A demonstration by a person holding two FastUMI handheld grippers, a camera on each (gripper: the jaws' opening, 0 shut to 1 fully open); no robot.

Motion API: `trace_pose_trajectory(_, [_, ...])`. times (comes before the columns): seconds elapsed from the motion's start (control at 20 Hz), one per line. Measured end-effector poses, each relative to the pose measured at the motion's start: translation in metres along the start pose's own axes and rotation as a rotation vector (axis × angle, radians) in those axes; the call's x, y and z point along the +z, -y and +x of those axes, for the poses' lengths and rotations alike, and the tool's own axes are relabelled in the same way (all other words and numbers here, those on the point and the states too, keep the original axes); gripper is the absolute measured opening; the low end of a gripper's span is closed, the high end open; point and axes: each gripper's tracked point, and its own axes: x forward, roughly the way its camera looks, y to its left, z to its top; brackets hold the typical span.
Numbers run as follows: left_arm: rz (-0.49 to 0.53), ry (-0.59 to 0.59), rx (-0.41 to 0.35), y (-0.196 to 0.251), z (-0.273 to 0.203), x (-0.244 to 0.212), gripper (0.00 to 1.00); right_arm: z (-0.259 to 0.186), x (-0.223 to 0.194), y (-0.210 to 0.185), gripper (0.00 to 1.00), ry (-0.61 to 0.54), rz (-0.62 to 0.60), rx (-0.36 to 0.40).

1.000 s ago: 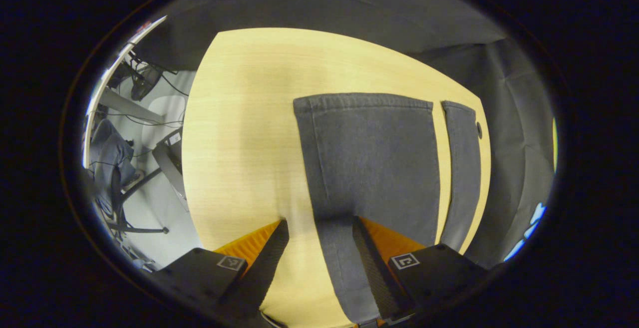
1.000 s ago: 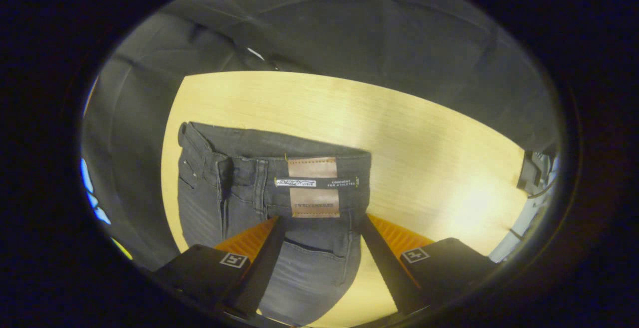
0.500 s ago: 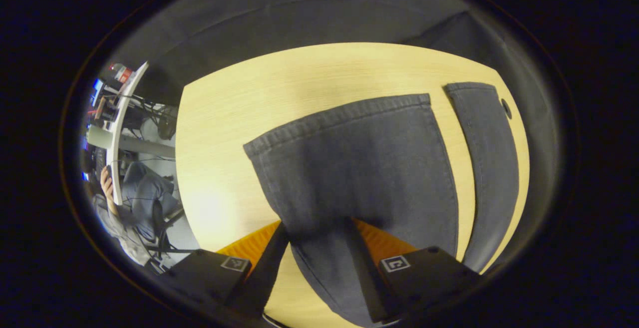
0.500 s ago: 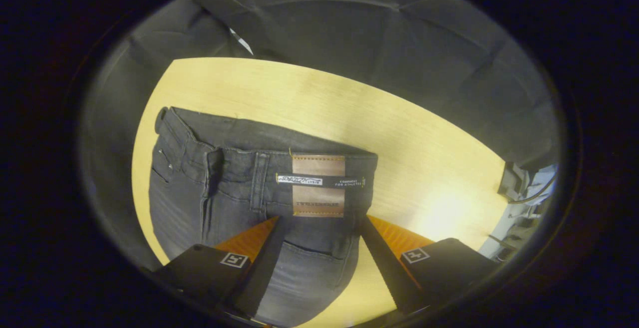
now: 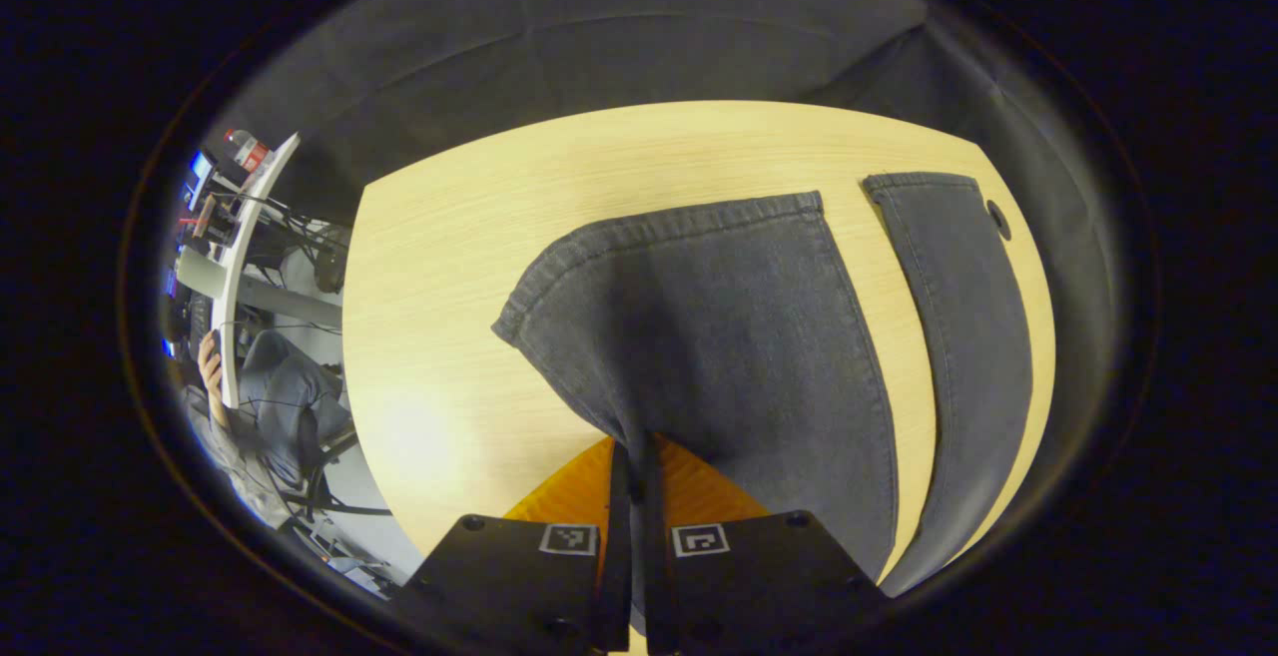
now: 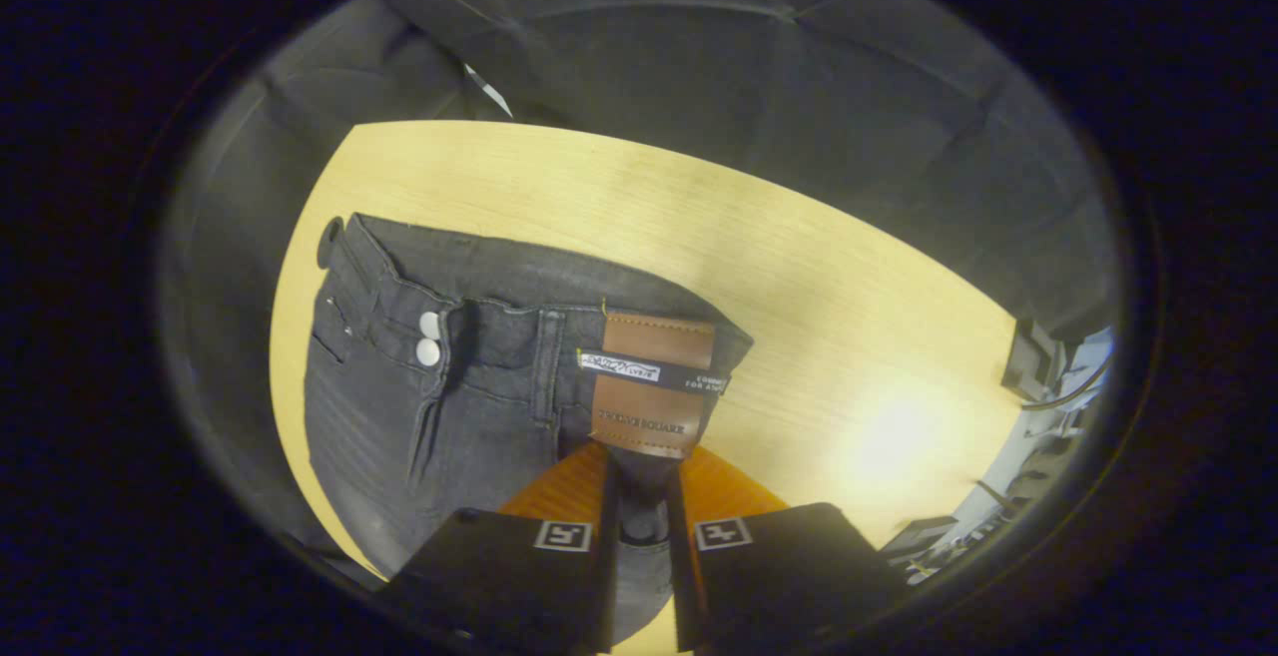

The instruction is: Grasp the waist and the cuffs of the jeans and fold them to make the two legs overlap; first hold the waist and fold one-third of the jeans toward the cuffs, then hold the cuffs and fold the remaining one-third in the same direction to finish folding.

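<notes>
Dark grey jeans (image 5: pixel 739 336) lie spread on a pale wooden counter (image 5: pixel 449 267), and a gripper pinches them at each end.

In the left gripper view, the left gripper (image 5: pixel 636 466) has its two fingers (image 5: pixel 617 496) drawn together on the cloth of the nearer leg, a little back from its cuff (image 5: pixel 659 232). This leg runs away from the gripper, its hem end pointing toward the far edge of the counter. The cloth bunches and rises where the fingers squeeze it. The second leg (image 5: pixel 958 336) lies flat just beside the first, on the side farther from the gripper, with a narrow strip of bare counter between them. Both legs run lengthwise in much the same direction.

In the right gripper view, the right gripper (image 6: pixel 642 496) has its fingers closed on the jeans just below the waist (image 6: pixel 519 322), under a brown leather patch (image 6: pixel 649 386). The waistband lies crosswise ahead of the gripper. Two pale buttons (image 6: pixel 429 338) sit at the fly, well to the side of the patch.
</notes>
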Motion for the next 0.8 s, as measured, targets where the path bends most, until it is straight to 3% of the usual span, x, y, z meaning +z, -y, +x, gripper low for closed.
trace_pose_trajectory(0.05, [-0.016,0.011,-0.009,-0.002,0.001,-0.002,0.14,0.000,0.000,-0.002,0.13,-0.003,0.023,0.052])
trace_pose_trajectory(0.2, [-0.048,0.030,-0.105,-0.005,-0.002,-0.003,0.09,0.001,-0.005,-0.003,0.08,-0.038,0.057,0.189])
trace_pose_trajectory(0.3, [-0.040,0.019,-0.119,-0.031,-0.005,-0.005,0.08,-0.002,-0.006,-0.004,0.07,-0.056,0.001,0.199])
trace_pose_trajectory(0.45, [-0.145,-0.001,-0.171,-0.078,-0.021,-0.009,0.09,-0.012,-0.003,-0.011,0.07,-0.080,-0.054,0.230])
trace_pose_trajectory(0.7, [-0.220,-0.020,-0.200,-0.139,-0.053,0.000,0.08,-0.009,-0.007,-0.007,0.07,-0.152,-0.060,0.225])
trace_pose_trajectory(0.8, [-0.279,-0.044,-0.210,-0.149,-0.071,0.007,0.08,-0.012,-0.009,-0.012,0.07,-0.212,0.005,0.218])
